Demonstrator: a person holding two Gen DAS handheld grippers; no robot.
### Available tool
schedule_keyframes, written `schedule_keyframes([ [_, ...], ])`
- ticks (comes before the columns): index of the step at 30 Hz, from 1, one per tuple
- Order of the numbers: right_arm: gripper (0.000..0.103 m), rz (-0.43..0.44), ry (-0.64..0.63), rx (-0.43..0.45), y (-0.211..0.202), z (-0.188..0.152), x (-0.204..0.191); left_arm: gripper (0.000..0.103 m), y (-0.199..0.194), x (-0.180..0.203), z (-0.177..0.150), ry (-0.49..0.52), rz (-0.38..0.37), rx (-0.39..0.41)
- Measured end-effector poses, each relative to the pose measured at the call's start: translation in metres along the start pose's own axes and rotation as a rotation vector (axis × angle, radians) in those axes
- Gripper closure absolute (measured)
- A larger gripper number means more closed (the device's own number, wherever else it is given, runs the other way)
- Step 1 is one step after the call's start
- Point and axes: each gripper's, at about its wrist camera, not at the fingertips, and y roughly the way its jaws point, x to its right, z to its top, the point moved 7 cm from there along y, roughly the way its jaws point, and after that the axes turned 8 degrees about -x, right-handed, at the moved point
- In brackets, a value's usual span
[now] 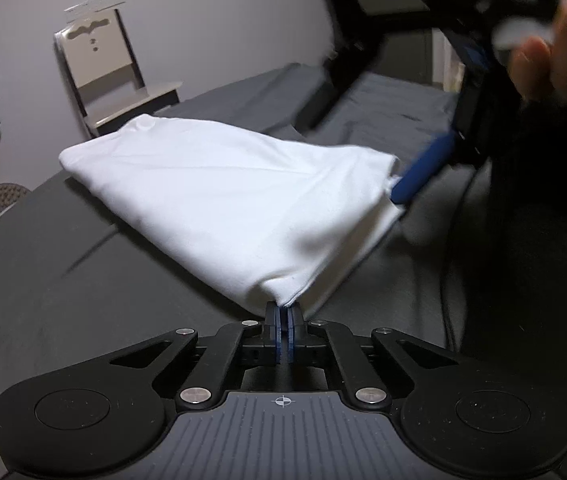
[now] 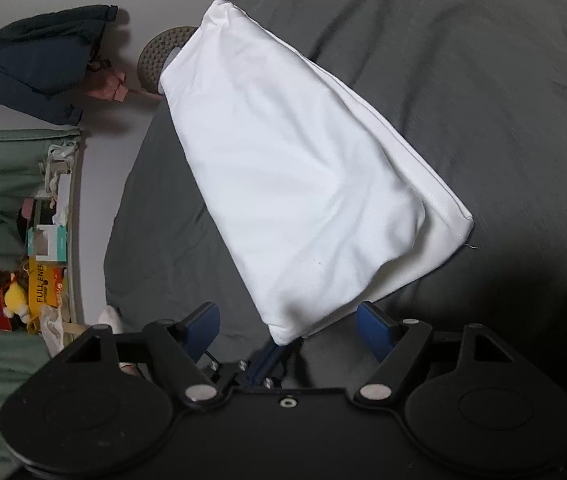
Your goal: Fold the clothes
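While a dark grey sheet (image 2: 463, 80) covers the bed and a pale wall (image 1: 203, 20) closes the room behind it, a chair (image 1: 111, 68) stands past the far edge and a shelf (image 2: 49, 240) of boxes lines one side. On the sheet a white cloth (image 1: 223, 208), folded into layers, rises from its far end toward the left gripper (image 1: 282, 312). Its near corner sits right between the left fingers, which are clamped on it. The right gripper (image 2: 291, 328) has its fingers (image 2: 375, 328) spread wide apart, with another corner of the cloth hanging between them, touching neither that I can tell. From the left view a blue finger of the right gripper lies just beside the cloth's right edge, with a hand (image 1: 563, 48) gripping that tool's handle above, blurred
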Motion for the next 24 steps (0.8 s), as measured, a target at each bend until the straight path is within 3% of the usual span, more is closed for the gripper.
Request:
schedule_keyframes([
  [4,0.028,-0.013,0.001,0.007,-0.003,0.001,0.001,0.102,-0.006,0.012,-0.008,0.028,0.006,-0.029],
  [8,0.027,-0.045,0.015,0.013,0.003,0.001,0.004,0.101,-0.012,0.008,-0.006,-0.014,-0.001,-0.043],
  [12,0.019,-0.1,0.016,0.029,0.016,0.002,0.005,0.101,-0.018,0.005,-0.013,-0.034,0.003,-0.08],
  [17,0.015,-0.103,0.074,0.03,0.035,-0.003,0.003,0.099,-0.03,-0.025,-0.02,-0.201,-0.063,-0.045],
  [19,0.015,-0.081,0.089,0.032,0.041,-0.008,0.0,0.091,-0.033,-0.052,-0.02,-0.305,-0.08,-0.017],
  [20,0.015,-0.069,0.097,0.033,0.044,-0.01,-0.001,0.082,-0.033,-0.067,-0.019,-0.352,-0.069,-0.005],
  [21,0.015,-0.058,0.105,0.034,0.047,-0.013,-0.003,0.064,-0.033,-0.084,-0.015,-0.396,-0.061,0.014],
  [22,0.015,-0.047,0.113,0.035,0.05,-0.015,-0.005,0.053,-0.033,-0.102,-0.011,-0.439,-0.053,0.035],
  [23,0.015,-0.047,0.107,0.051,0.05,-0.019,-0.008,0.03,-0.033,-0.12,-0.007,-0.482,-0.045,0.057],
  [24,0.015,-0.051,0.089,0.079,0.048,-0.022,-0.013,0.023,-0.032,-0.138,-0.004,-0.524,-0.037,0.078],
])
